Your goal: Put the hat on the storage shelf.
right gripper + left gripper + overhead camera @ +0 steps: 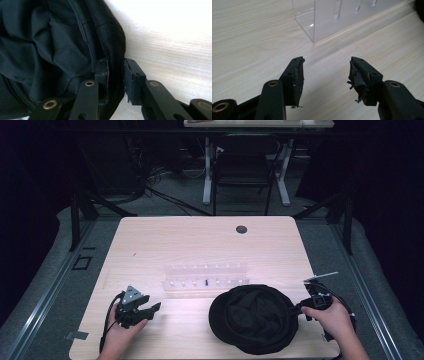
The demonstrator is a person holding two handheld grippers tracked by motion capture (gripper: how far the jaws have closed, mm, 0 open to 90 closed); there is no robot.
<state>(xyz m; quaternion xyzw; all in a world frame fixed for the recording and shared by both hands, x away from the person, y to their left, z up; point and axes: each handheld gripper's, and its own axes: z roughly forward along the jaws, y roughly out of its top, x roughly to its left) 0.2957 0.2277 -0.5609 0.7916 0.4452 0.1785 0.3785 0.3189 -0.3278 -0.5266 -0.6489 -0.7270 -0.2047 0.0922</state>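
High view first: your black hat (256, 317) lies upside down on the near half of the table (200, 240), at about five o'clock from the table's middle, its hollow facing up. It is nearly round, with its slightly longer axis running nine to three, and I cannot tell where any brim points. Your right gripper (299, 308) comes in at the hat's three o'clock edge, pointing toward nine. Right gripper view: one jaw sits inside the hat (50, 50), the other outside, with the rim standing between them; whether the pads press on the cloth yet I cannot tell. Your left gripper (152, 309) rests at the hat's nine o'clock, well apart from it, aimed toward three. Left gripper view: its jaws stand wide over bare wood, facing the clear plastic rack (332, 17), which stands at the hat's eleven o'clock.
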